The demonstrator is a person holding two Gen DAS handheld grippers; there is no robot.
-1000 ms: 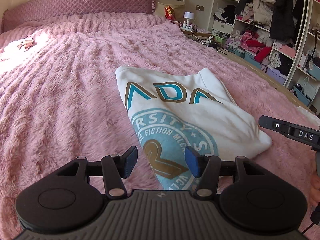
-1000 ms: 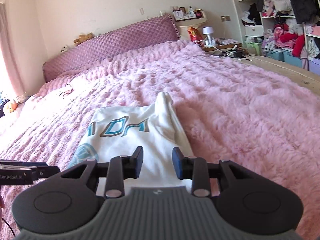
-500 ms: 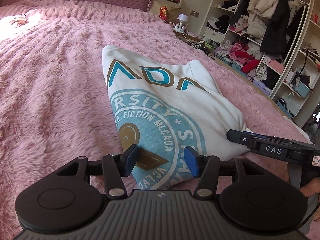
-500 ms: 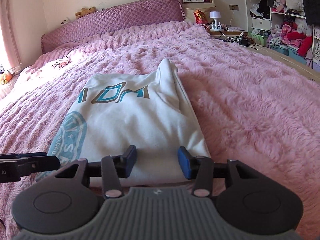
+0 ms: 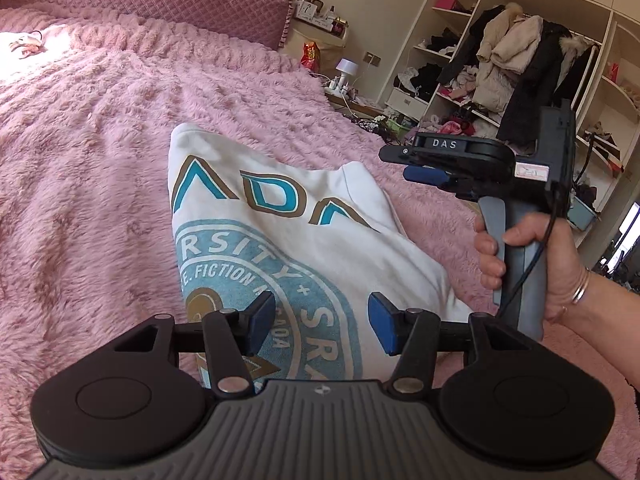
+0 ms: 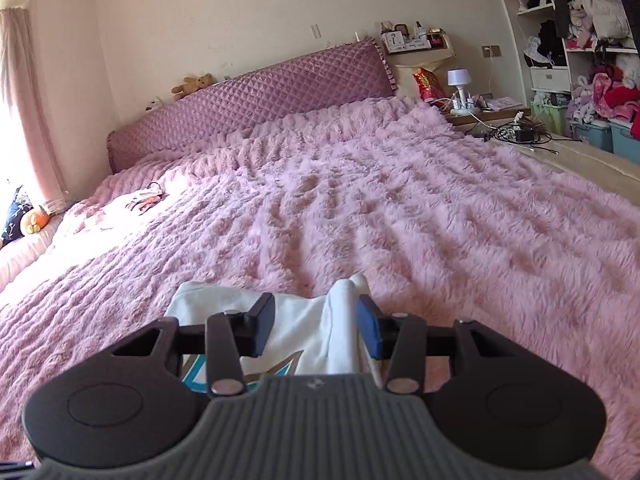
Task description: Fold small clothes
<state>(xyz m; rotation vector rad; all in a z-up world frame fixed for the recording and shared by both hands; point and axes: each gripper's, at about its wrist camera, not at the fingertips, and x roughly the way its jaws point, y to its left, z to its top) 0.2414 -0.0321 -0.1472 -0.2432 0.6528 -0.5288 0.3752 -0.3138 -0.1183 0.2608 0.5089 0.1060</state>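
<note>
Pink shaggy bedding covers a wide bed (image 5: 100,152), with a quilted headboard (image 6: 256,100) at the far end and crowded clothes shelves (image 5: 500,72) off the right edge.

On the near part of the bed, toward its right side, lies a white shirt (image 5: 280,224) with a blue round print, already folded narrow and lying flat apart from a raised fold along its far right edge. It looks light, soft and limp, so it should sag wherever it is not supported; the plush cover underneath may drag on it. The likeliest holds are the two corners of one short edge, pinched through all layers so the fold does not slip open.

The left gripper (image 5: 322,322) hovers over the shirt's near end, jaws spread, nothing between them. The right gripper (image 6: 316,330), held in a hand (image 5: 536,264), sits above the shirt's far end, jaws likewise apart and gripping nothing.

The left wrist view gives the whole shirt, its print, and the right gripper from the side. The right wrist view shows only the far edge and that raised fold (image 6: 348,320), plus the open bedding beyond and a small toy (image 6: 194,82) on the headboard.
</note>
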